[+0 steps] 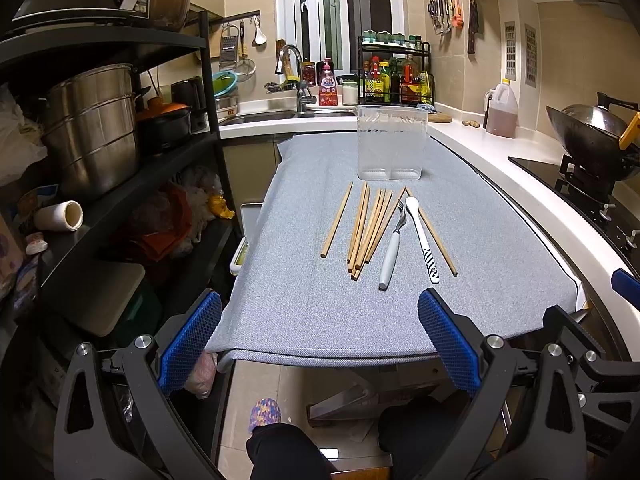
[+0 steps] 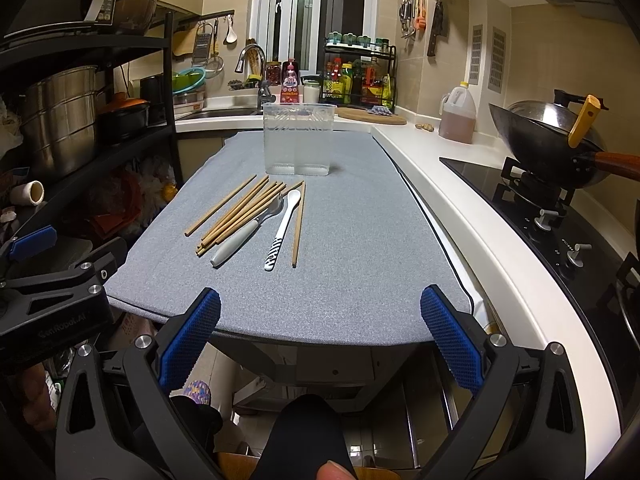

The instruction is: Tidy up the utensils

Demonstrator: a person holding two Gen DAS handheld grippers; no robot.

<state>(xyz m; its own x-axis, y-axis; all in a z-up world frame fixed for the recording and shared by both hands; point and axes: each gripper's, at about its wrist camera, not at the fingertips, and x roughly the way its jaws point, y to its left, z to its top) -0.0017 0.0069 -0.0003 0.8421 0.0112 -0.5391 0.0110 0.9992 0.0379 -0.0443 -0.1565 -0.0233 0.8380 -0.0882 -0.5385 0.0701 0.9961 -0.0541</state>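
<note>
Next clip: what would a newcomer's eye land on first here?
Probably the wooden chopsticks fanned out mid-table on the grey cloth, with a white-handled fork and a striped-handled spoon lying beside them. Behind them stands a clear plastic holder, apparently empty. Both grippers, left and right, hang open at the near edge.

Wooden chopsticks [image 1: 366,232] lie flat in a loose fan on the grey-covered surface [image 1: 304,312], ahead of both tongs, one stick apart on the left and one on the far right. White-handled fork [image 1: 393,248] and white spoon with striped handle end [image 1: 422,238] lie between them, heads pointing away. Clear plastic holder [image 1: 390,143] stands upright, empty, just beyond the tips.
</note>
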